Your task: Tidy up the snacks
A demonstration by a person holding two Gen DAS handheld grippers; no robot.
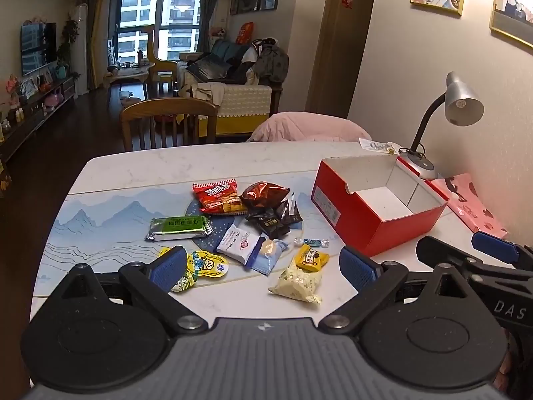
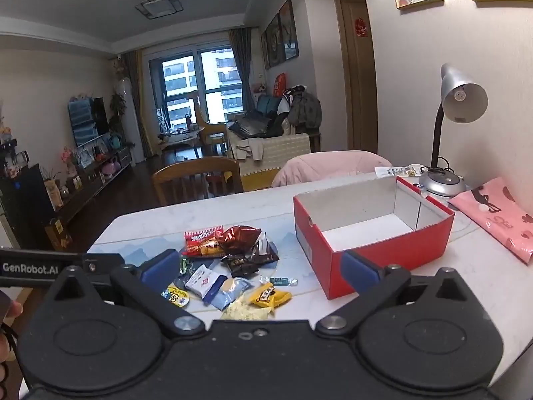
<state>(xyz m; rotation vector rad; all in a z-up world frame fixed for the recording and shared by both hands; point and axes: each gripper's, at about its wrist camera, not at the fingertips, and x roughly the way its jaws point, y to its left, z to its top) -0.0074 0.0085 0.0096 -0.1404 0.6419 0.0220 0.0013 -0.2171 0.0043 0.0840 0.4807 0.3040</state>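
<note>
Several snack packets lie in a loose heap on the table's blue mat: a red chip bag (image 1: 216, 196), a brown bag (image 1: 263, 195), a green and silver bar (image 1: 178, 228), a white packet (image 1: 238, 243) and a small yellow packet (image 1: 311, 258) (image 2: 268, 296). To their right stands a red cardboard box (image 1: 376, 233) (image 2: 383, 253), white inside and holding nothing. My left gripper (image 1: 263, 270) hovers open over the near side of the heap, nothing between its blue pads. My right gripper (image 2: 260, 270) is open too, just short of the heap and the box's near corner.
A silver desk lamp (image 1: 463, 100) and a pink patterned bag (image 1: 473, 206) sit by the wall behind the box. A wooden chair (image 1: 166, 116) and a chair under a pink cover (image 1: 309, 126) stand at the table's far edge. The table's left edge drops to dark floor.
</note>
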